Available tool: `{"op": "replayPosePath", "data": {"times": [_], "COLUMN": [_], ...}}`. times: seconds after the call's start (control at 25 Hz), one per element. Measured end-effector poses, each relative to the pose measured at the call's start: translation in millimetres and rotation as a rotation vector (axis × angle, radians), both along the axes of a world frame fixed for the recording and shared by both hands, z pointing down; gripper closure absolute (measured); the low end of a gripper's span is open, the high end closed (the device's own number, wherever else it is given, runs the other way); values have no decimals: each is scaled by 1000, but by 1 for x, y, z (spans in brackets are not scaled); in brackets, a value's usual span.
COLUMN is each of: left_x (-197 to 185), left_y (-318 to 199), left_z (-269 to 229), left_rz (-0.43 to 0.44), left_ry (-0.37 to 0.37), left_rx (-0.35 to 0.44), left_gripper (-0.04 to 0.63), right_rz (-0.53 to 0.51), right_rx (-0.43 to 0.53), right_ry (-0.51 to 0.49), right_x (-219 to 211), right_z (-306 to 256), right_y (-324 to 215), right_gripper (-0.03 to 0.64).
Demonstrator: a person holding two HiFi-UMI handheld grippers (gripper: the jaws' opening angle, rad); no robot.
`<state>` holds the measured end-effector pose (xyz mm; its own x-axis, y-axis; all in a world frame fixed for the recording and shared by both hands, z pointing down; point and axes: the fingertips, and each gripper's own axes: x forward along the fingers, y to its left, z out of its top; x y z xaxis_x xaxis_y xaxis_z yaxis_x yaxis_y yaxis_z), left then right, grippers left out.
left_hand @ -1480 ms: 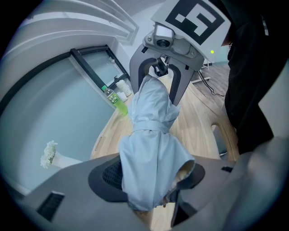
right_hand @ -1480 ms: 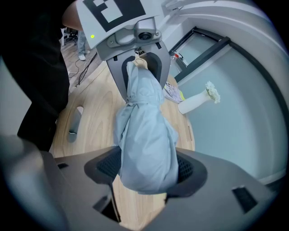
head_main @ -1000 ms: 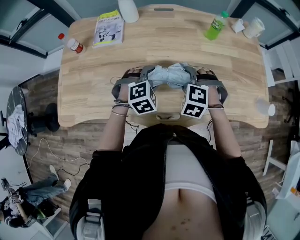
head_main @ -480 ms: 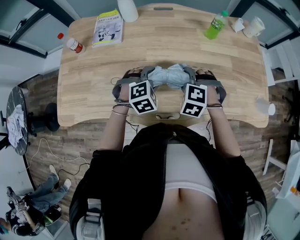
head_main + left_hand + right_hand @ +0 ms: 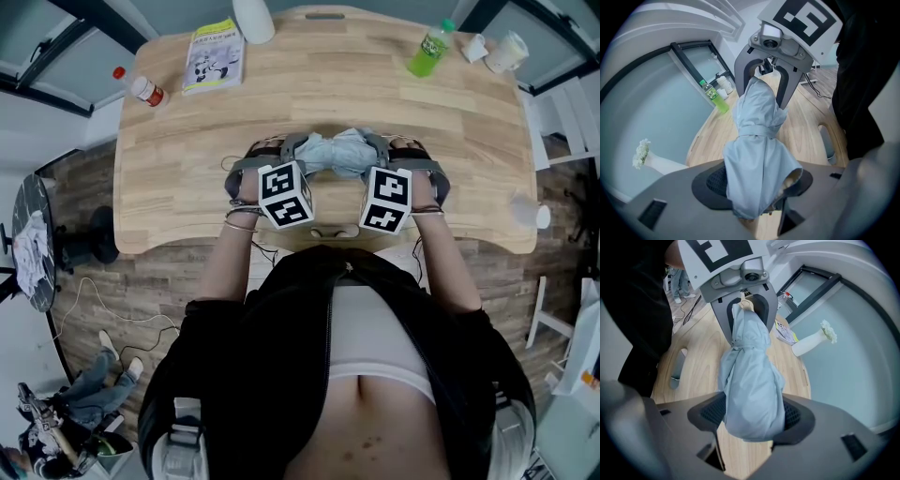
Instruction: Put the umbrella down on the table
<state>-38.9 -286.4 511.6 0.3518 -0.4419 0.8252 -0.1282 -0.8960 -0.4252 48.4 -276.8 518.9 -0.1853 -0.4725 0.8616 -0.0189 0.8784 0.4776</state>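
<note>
Umbrella (image 5: pixel 336 153) clamped at both ends, over the counter (image 5: pixel 187 141).
Left tool (image 5: pixel 754 180) is closed on one end of the folded pale-blue umbrella and right tool (image 5: pixel 754 416) on the other, with fabric filling both jaw gaps. The umbrella lies crosswise above the counter's near-edge middle; can't tell if it touches the wood. Both tools angle down toward the counter. Green bottle (image 5: pixel 427 52) at the counter's far right, booklet (image 5: pixel 214 58) at its far left.
</note>
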Motion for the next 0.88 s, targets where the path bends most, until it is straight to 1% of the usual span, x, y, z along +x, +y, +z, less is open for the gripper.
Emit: {"op": "replayPosePath", "data": {"times": [0.88], "left_x": [-2], "left_y": [8], "left_z": [19], "left_rz": [-3], "left_ry": [-25], "left_rx": [-47], "left_gripper": [331], "right_rz": [12], "right_rx": [-48], "right_ry": [-5], "right_x": [-2], "right_z": [19], "right_y": [8], "right_gripper": [299]}}
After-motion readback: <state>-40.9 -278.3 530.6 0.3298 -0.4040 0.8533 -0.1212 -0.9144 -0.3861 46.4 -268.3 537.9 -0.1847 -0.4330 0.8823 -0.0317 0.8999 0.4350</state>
